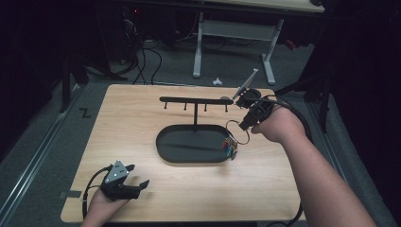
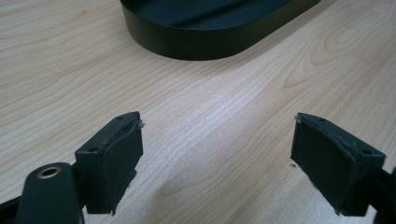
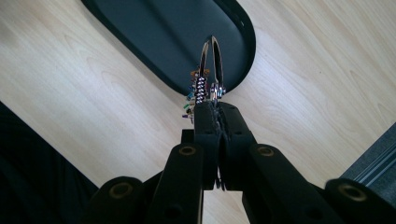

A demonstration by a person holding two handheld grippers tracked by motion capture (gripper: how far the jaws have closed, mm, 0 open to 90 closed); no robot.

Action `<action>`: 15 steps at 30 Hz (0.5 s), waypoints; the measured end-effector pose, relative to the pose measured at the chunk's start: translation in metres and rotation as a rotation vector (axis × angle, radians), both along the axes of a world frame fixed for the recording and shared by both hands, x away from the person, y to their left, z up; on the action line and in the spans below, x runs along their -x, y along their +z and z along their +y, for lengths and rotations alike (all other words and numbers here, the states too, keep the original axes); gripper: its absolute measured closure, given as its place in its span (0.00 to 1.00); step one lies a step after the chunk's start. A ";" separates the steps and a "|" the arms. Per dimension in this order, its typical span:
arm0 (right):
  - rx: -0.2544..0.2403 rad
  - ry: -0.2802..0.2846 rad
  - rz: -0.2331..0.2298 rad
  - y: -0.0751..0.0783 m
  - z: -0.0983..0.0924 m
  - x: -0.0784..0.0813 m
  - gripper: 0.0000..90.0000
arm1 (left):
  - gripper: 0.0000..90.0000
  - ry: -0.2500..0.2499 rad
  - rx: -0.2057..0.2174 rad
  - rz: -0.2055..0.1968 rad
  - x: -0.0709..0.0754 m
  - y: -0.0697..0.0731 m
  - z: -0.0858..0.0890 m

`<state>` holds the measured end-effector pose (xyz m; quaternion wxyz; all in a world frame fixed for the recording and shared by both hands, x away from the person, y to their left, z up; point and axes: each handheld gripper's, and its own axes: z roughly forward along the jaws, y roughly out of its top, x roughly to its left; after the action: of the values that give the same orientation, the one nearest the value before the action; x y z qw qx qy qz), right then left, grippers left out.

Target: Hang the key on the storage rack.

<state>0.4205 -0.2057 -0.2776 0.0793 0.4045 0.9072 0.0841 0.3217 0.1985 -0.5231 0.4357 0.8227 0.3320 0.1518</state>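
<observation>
Nearest the high camera, the left gripper (image 1: pixel 135 177) is held low over the near-left part of the pale wooden table (image 1: pixel 142 109), its two black jaws spread wide with nothing between them; in the left gripper view the square pads (image 2: pixel 114 161) are seen well apart above bare wood grain, with the rounded wall of the black oval tray (image 2: pixel 205 39) just ahead. The black oval tray is set at the middle of the table, and from it rises a thin black post carrying a black horizontal hook rail (image 1: pixel 194 100) with small pegs hanging below. The right gripper (image 1: pixel 243 124) is held above the tray's right end, beside the rail's right tip, and is clamped on a silver metal ring with small multicoloured beads (image 1: pixel 232 142), which hangs below it over the tray's right edge. In the right gripper view the jaws are pressed together on the ring's beaded base (image 3: pixel 205 91), the loop standing up over the tray.
</observation>
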 end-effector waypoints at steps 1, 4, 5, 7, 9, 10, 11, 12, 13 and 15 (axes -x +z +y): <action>0.000 -0.002 0.001 0.000 0.002 -0.003 0.98 | 0.19 0.000 0.000 0.001 0.000 0.000 0.000; -0.010 -0.006 0.000 -0.001 0.005 -0.011 0.98 | 0.19 -0.001 0.002 0.001 0.001 0.000 0.001; -0.015 -0.017 0.006 -0.002 0.008 -0.015 0.98 | 0.19 0.003 0.007 0.000 0.001 0.000 0.001; -0.016 -0.010 0.004 -0.003 0.009 -0.018 0.98 | 0.19 0.001 0.005 0.003 0.001 0.000 0.002; -0.016 -0.001 0.003 -0.004 0.010 -0.024 0.98 | 0.19 0.001 0.005 0.004 0.001 0.000 0.002; -0.010 -0.009 0.004 -0.004 0.011 -0.026 0.98 | 0.19 0.000 0.005 0.004 0.001 0.000 0.002; -0.012 -0.004 0.003 -0.004 0.011 -0.028 0.98 | 0.19 0.000 0.004 0.004 0.001 0.000 0.002; -0.017 -0.017 0.006 -0.004 0.012 -0.032 0.98 | 0.19 0.001 0.006 0.001 0.001 0.000 0.002; -0.017 -0.017 0.006 -0.004 0.012 -0.032 0.98 | 0.19 0.001 0.005 0.003 0.001 0.000 0.003; -0.018 -0.020 0.008 -0.005 0.012 -0.037 0.98 | 0.19 0.000 0.006 0.006 0.001 0.000 0.003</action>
<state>0.4571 -0.1932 -0.2821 0.0728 0.4146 0.9026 0.0899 0.3204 0.2015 -0.5228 0.4373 0.8218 0.3338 0.1483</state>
